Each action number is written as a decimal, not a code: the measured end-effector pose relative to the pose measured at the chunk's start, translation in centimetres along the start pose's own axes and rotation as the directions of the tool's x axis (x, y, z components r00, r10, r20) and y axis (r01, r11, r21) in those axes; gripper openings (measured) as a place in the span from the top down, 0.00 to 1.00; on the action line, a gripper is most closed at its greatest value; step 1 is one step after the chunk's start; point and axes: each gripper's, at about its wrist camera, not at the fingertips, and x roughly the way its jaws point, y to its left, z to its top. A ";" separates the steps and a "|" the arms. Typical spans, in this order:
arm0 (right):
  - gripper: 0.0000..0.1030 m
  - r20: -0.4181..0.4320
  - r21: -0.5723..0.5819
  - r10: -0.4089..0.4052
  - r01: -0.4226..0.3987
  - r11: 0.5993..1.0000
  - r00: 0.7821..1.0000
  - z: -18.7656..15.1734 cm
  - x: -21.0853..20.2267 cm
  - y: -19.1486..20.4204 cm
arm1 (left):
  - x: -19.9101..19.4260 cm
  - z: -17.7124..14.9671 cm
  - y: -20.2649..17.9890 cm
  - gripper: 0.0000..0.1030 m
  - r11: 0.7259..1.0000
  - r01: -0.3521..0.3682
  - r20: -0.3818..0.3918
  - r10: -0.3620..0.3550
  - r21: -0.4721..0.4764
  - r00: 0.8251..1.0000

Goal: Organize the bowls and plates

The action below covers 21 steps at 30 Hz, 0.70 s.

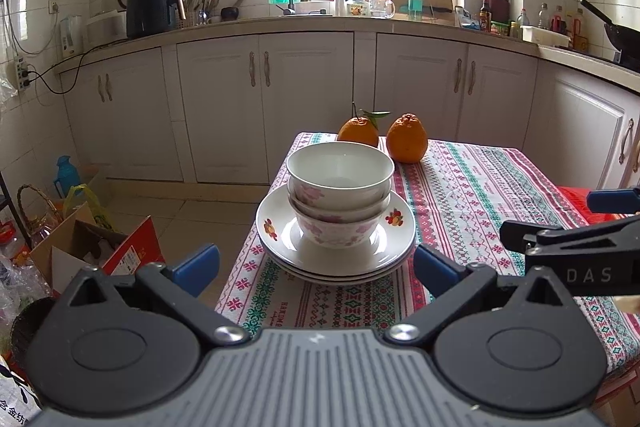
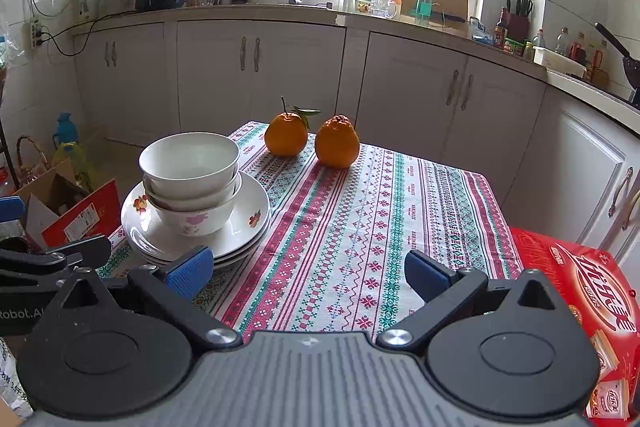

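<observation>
Now, line by line:

Bowls (image 1: 339, 193): three nested, glossy white with pink flowers, upright in the middle of the plates.
Plates (image 1: 280, 227): stacked, white and round, small fruit prints on the rim; sitting on the tablecloth at the table's left edge, rim overhanging slightly in the right wrist view.
Tablecloth (image 1: 472, 195): woven-looking stripes of red, green and white, lying flat.
Oranges (image 1: 407, 139): two, bumpy-skinned, one with stem and leaf, side by side at the far edge, beyond the bowls and apart from them.
Left gripper (image 1: 316, 265): jaws spread wide, blue pads either side of the plates, holding nothing, short of the rim.
Right gripper (image 2: 308, 273): jaws spread wide too, holding nothing, over bare cloth to the right of the stack; left pad (image 2: 190, 269) near the plate edge, contact not clear.
Red box (image 2: 580, 291): printed cardboard, at the table's right side.
Cardboard boxes (image 1: 92, 247): open, on the floor left of the table, with bags and a basket.
Cabinets (image 1: 264, 107): pale doors behind, tiled floor between them and the table.
Open room: bare cloth right of the stack.
</observation>
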 end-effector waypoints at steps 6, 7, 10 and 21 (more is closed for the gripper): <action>0.00 -0.019 0.024 0.003 -0.002 1.000 1.000 -0.2 0.6 -0.3 | 0.3 0.0 -0.5 0.01 0.996 -0.088 -0.007 0.088 0.008 0.996; 0.00 -0.020 0.021 0.001 -0.001 1.000 1.000 -0.2 0.6 -0.2 | 0.3 0.1 -0.4 0.01 0.996 -0.090 -0.011 0.090 0.000 0.996; 0.00 -0.015 0.019 0.004 -0.003 1.000 1.000 -0.3 0.5 -0.2 | 0.3 0.0 -0.2 0.01 0.996 -0.092 -0.011 0.092 -0.006 0.996; 0.00 0.000 0.022 0.007 -0.007 1.000 1.000 -0.2 0.2 -0.4 | 0.2 0.1 -0.4 0.01 0.995 -0.096 -0.010 0.096 -0.008 0.995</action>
